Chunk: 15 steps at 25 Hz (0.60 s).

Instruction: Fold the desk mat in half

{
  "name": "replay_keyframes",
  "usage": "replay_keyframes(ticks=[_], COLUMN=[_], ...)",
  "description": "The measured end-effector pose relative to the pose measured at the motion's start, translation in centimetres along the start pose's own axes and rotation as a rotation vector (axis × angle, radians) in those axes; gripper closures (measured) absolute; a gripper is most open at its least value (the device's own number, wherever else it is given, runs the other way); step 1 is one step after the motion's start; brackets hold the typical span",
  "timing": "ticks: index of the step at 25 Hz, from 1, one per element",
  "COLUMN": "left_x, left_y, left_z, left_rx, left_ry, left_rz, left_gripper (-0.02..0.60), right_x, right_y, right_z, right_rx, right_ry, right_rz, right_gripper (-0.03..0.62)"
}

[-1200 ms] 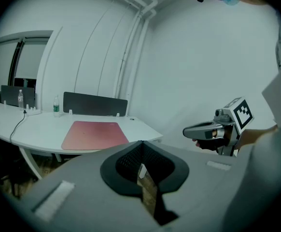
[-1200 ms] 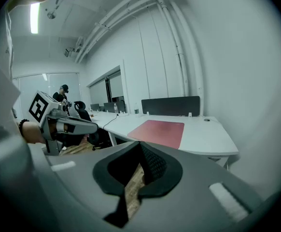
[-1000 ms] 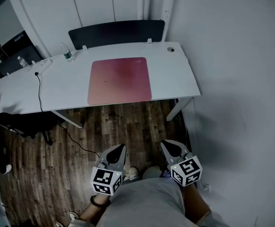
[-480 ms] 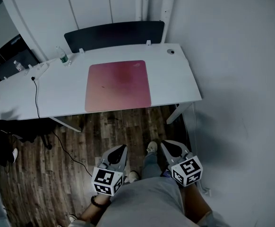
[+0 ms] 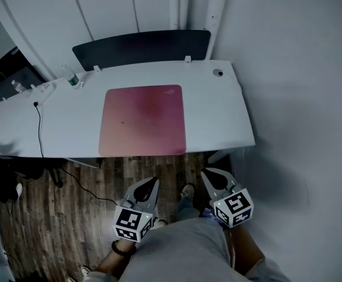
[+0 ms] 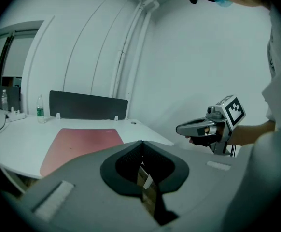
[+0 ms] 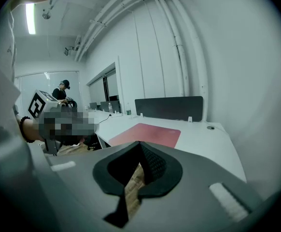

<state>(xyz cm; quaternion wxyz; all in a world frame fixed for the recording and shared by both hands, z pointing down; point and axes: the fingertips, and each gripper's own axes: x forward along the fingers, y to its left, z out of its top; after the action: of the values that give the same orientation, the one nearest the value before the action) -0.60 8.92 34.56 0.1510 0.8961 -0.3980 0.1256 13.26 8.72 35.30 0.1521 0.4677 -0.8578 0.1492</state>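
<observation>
The person stands back from the white desk, a gripper in each hand, both held low in front of the body and pointing toward it. The left gripper has its jaws pressed together with nothing between them; its own view shows only wood floor through the gap behind the tips. The right gripper is the same, jaws closed and empty. The two sit side by side, apart from each other.

The pink desk mat lies flat and unfolded on the desk, ahead of both grippers and well apart from them (neither touches it). From the left gripper it lies ahead and a little to the left; from the right gripper, almost straight ahead. Beyond the mat a dark panel stands along the desk's far edge, and a bottle stands far off to the left.
</observation>
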Motion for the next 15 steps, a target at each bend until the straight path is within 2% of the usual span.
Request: replay_keyframes(ticks=[5, 15], left_x=[4.2, 11.9], left_y=[0.6, 1.3], left_z=[1.7, 0.7], left_rx=[0.012, -0.029], left_ry=[0.003, 0.104], left_rz=[-0.006, -0.017], left_gripper=[0.563, 0.563], right_x=[2.5, 6.0], right_y=[-4.1, -10.0], right_z=[1.8, 2.5], right_rx=[-0.012, 0.013], right_ry=[0.018, 0.053], right_rz=[0.028, 0.077], right_gripper=[0.588, 0.588])
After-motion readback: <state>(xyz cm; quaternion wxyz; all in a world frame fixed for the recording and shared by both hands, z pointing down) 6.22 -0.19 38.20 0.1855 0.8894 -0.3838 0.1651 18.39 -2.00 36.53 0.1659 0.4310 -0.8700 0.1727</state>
